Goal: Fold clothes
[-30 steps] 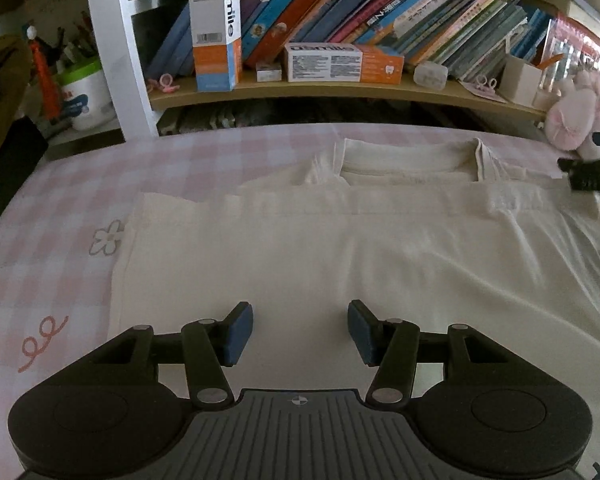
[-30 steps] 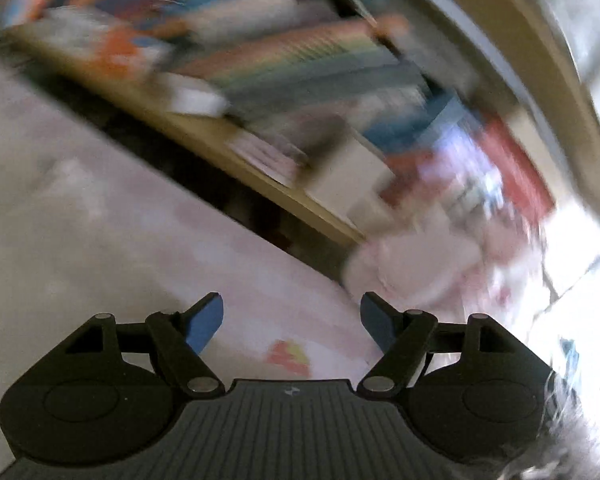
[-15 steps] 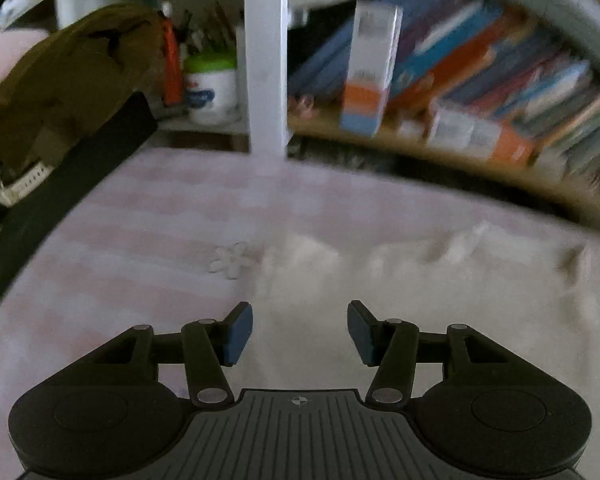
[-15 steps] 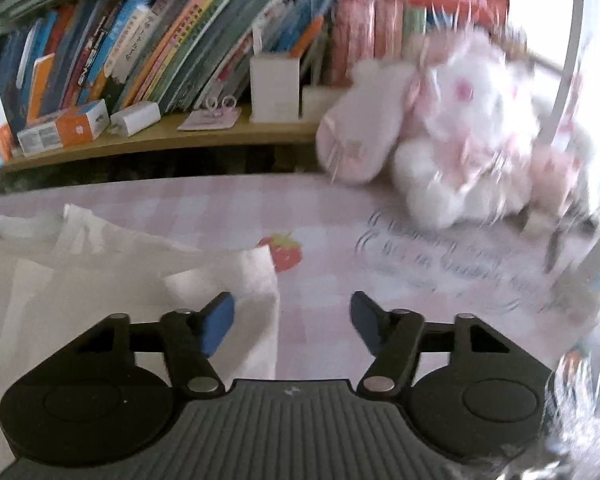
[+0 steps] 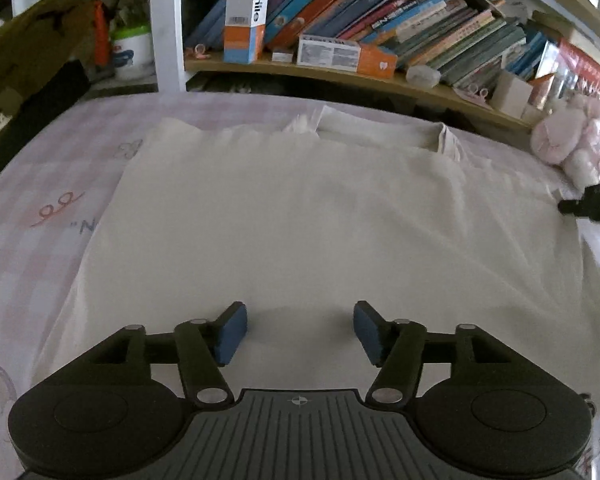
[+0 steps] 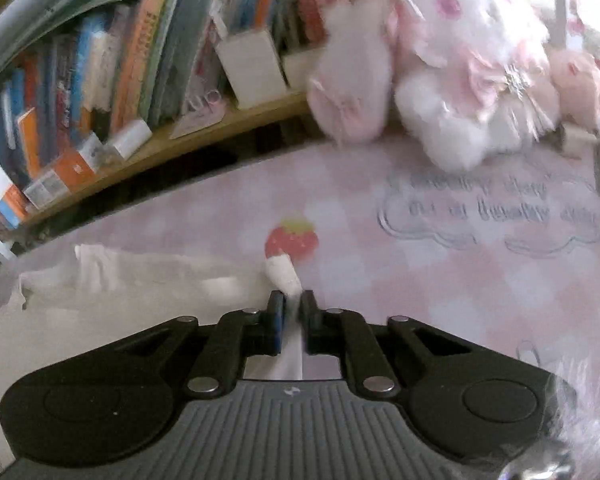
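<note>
The white shirt lies flat on the pink checked cloth before the bookshelf. The right gripper pinches its edge near a printed strawberry; the left gripper hovers spread wide above it.

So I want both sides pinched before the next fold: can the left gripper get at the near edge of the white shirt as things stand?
Probably yes. The left gripper hangs open over the white shirt, nothing lies between its jaws and the cloth.
</note>
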`<action>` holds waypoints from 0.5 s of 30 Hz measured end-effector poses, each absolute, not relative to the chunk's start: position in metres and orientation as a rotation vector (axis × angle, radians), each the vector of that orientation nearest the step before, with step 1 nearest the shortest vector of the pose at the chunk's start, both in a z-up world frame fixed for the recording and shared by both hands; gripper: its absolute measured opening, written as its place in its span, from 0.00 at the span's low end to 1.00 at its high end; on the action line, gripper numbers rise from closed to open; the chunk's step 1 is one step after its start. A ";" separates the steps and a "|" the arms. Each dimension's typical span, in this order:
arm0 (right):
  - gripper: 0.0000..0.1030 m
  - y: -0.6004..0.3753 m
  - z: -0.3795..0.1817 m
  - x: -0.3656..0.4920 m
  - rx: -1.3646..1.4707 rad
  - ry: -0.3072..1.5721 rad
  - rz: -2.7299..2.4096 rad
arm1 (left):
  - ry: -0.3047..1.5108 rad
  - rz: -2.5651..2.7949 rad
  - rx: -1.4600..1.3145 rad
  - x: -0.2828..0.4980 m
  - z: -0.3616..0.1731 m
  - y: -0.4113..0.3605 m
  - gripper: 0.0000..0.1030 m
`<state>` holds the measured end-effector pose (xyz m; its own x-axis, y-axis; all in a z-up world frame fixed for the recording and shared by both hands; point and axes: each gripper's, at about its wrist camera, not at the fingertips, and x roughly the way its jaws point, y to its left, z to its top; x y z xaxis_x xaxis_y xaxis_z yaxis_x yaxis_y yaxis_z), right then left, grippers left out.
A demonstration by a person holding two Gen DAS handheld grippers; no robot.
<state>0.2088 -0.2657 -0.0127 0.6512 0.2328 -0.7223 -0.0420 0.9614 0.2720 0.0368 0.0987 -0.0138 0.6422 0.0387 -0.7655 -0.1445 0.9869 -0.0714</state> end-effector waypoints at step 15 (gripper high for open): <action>0.50 -0.302 0.003 0.135 0.232 0.872 0.262 | 0.846 0.180 -0.115 0.017 -0.007 0.082 0.73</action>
<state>0.1345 -0.3022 0.0033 0.6152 0.3186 -0.7212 -0.1309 0.9433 0.3051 0.0166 0.0821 -0.0071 0.6493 0.1120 -0.7522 -0.2034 0.9787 -0.0298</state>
